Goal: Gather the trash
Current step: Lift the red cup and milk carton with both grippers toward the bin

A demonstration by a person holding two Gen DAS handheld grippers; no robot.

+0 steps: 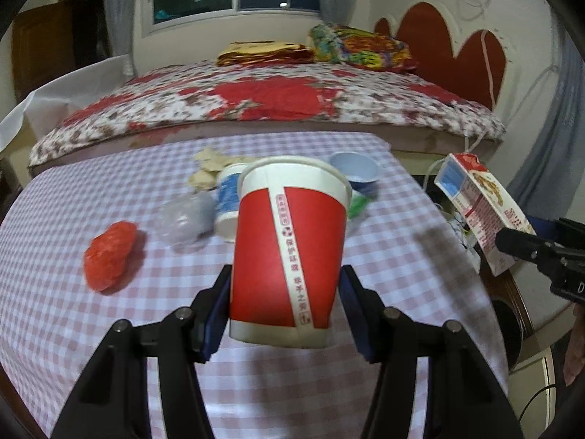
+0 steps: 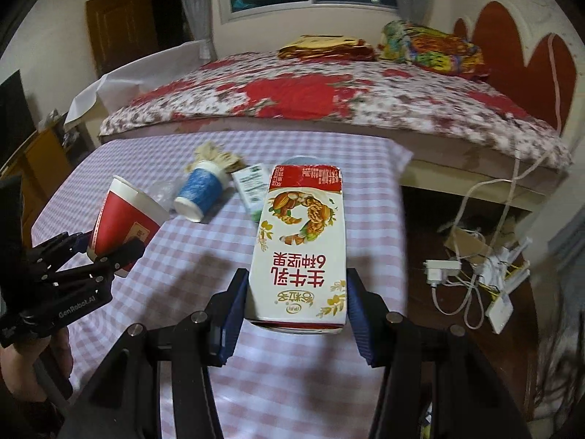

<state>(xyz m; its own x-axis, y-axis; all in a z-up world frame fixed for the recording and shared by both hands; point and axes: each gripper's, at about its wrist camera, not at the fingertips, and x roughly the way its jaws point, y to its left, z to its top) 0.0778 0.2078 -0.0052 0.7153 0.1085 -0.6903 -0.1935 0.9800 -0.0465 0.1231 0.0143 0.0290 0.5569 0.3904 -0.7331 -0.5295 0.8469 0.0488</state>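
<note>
My left gripper (image 1: 285, 307) is shut on a red paper cup (image 1: 289, 248) and holds it above the checked table (image 1: 109, 329). My right gripper (image 2: 296, 311) is shut on a white and red milk carton (image 2: 303, 245), held over the table's right side. The cup (image 2: 124, 219) and the left gripper (image 2: 106, 252) show at the left of the right wrist view; the carton (image 1: 479, 212) shows at the right of the left wrist view. On the table lie a blue paper cup (image 2: 199, 194) on its side, a red crumpled bag (image 1: 108, 256), a clear plastic bag (image 1: 186, 219), a small green-white box (image 2: 250, 186) and crumpled brown paper (image 2: 215, 157).
A pale blue bowl (image 1: 354, 172) stands at the table's far right. A bed (image 2: 329, 98) with a floral cover runs behind the table. Cables and a power strip (image 2: 475, 270) lie on the floor to the right. A round dark bin rim (image 1: 512, 325) sits below the table's right edge.
</note>
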